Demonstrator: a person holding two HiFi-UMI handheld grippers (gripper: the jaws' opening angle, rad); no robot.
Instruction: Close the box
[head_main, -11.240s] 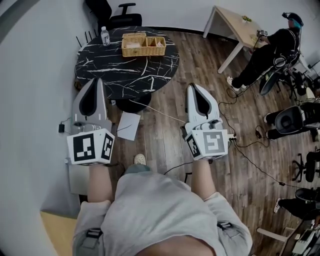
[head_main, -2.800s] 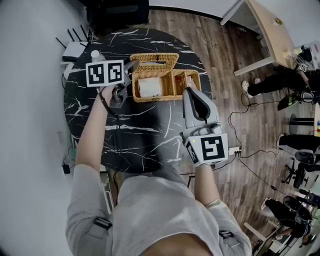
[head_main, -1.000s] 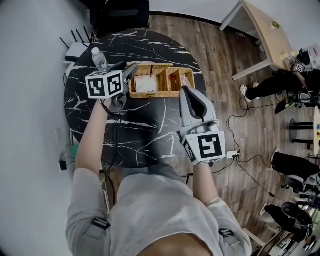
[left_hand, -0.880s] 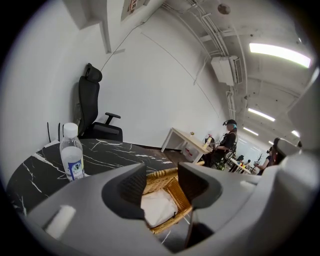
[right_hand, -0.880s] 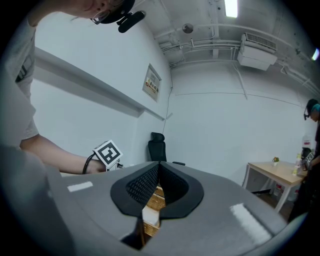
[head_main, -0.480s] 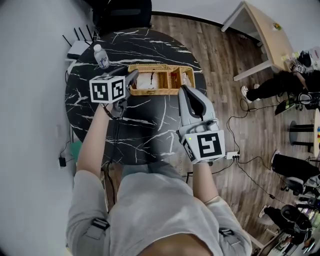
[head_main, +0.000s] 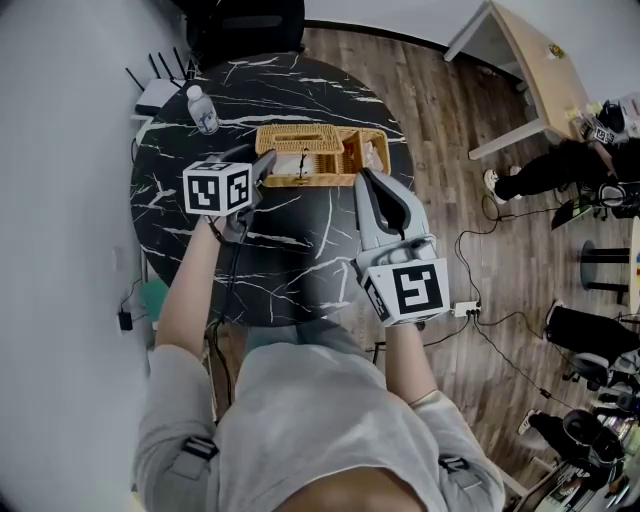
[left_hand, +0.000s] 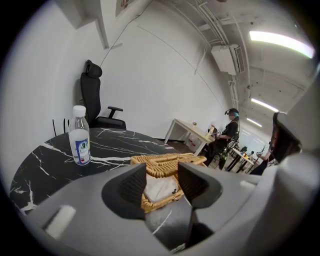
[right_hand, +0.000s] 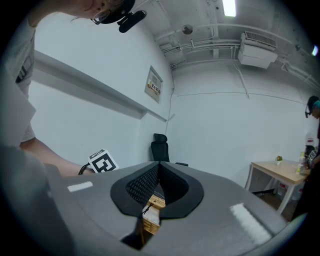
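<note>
Wicker box (head_main: 345, 158) on black marble table (head_main: 290, 250); lid (left_hand: 167, 161) lowered but not seated on rim, white contents visible beneath.
- Left gripper (head_main: 262, 160): jaws wide, empty; box's left end just ahead of tips.
- Right gripper (head_main: 362, 178): jaws pressed together, empty; box just beyond tip.
- Step, as judged: lid closing, nearly complete.
- Next move likely calls for pressing lid flat onto rim.

We hold our left tongs (head_main: 264, 158) forward, jaws apart. Our right tongs (head_main: 362, 180), beside them, have jaws pressed together.
</note>
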